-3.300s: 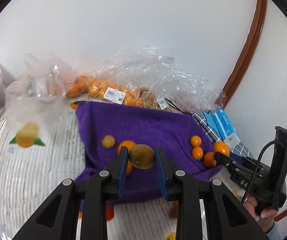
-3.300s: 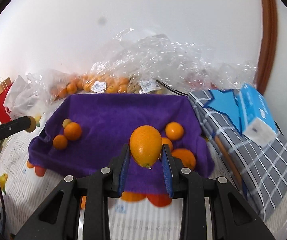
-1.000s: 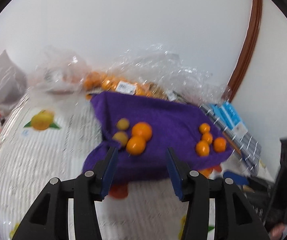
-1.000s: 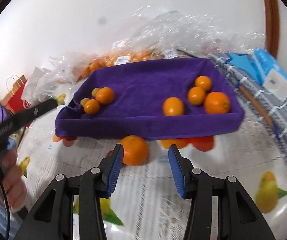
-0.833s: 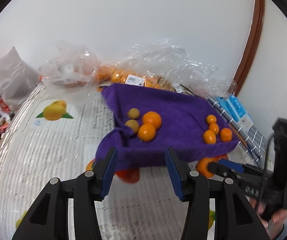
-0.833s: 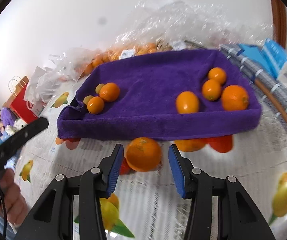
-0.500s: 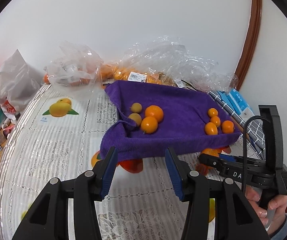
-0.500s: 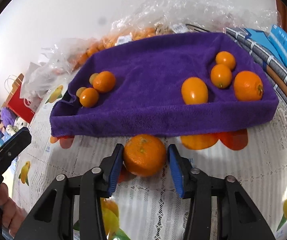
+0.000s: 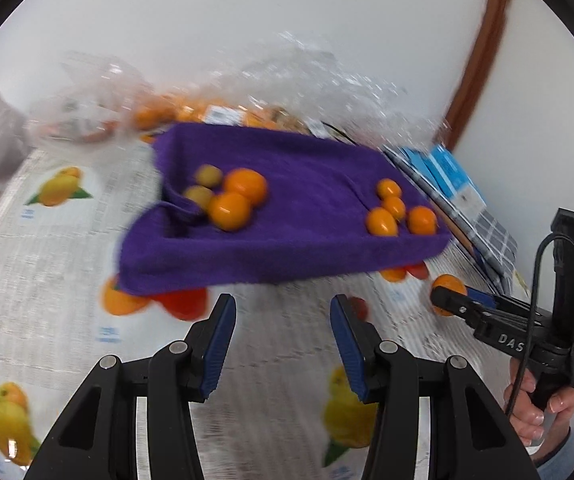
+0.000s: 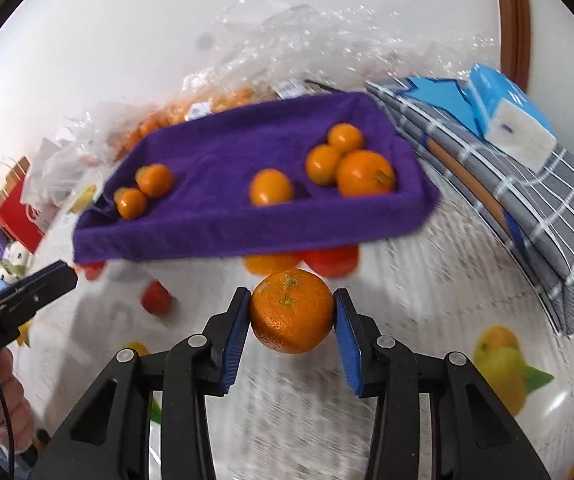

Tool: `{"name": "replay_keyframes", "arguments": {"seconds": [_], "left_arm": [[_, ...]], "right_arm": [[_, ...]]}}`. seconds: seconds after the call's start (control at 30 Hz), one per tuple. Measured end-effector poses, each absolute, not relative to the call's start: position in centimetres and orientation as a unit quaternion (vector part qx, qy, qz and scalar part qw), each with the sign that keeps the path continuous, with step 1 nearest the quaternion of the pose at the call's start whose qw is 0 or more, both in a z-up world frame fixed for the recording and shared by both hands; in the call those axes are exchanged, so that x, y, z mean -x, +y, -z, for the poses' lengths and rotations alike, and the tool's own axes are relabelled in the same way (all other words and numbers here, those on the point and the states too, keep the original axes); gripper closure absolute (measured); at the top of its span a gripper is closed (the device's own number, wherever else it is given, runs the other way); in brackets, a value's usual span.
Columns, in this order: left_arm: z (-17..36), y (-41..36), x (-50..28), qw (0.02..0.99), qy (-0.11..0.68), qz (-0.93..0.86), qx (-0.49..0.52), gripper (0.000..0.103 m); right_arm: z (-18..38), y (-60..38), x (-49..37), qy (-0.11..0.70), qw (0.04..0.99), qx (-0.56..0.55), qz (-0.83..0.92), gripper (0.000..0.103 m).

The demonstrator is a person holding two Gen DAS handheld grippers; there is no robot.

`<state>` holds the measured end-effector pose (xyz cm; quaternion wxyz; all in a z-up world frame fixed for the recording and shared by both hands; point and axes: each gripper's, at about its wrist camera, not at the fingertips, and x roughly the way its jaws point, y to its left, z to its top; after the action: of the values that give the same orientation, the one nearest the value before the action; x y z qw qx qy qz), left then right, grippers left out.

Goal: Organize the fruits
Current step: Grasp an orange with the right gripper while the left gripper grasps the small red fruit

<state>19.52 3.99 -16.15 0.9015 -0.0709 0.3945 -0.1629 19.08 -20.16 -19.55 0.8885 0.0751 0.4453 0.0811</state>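
A purple towel-lined tray (image 10: 247, 232) holds two clusters of fruit. The left cluster (image 9: 231, 200) is two oranges and two small yellow-green fruits; the right cluster (image 9: 395, 212) is several oranges. My right gripper (image 10: 292, 300) is shut on a round orange (image 10: 292, 314) just in front of the tray's near edge. In the left wrist view that gripper's tip and orange (image 9: 447, 284) show at the right, held by a hand (image 9: 535, 412). My left gripper (image 9: 282, 308) is open with nothing between its blue pads, in front of the tray (image 9: 287, 256).
Clear plastic bags of oranges (image 10: 215, 108) lie behind the tray against the wall. A grey checked cloth (image 10: 527, 196) with blue tissue packs (image 10: 503, 116) lies to the right. A red paper bag (image 10: 19, 208) stands far left. The tablecloth bears printed fruit (image 10: 499, 356).
The right gripper's jaws closed onto the orange that lay between them in front of the tray. The left gripper moved closer to the tray's front edge and stayed open.
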Motion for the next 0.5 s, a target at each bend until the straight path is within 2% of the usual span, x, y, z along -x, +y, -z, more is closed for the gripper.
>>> {"name": "replay_keyframes", "arguments": {"seconds": [0.23,0.5], "left_arm": [[17.4,-0.1,-19.3,0.89,0.414,0.192,0.019,0.056],[18.6,-1.8,-20.7,0.887,0.424,0.184,0.007,0.056]], "right_arm": [[20.8,-20.8,-17.8,0.437,0.894,-0.049,-0.081,0.061],[20.4,-22.4,-17.3,0.42,0.898,-0.099,-0.09,0.061]]}}
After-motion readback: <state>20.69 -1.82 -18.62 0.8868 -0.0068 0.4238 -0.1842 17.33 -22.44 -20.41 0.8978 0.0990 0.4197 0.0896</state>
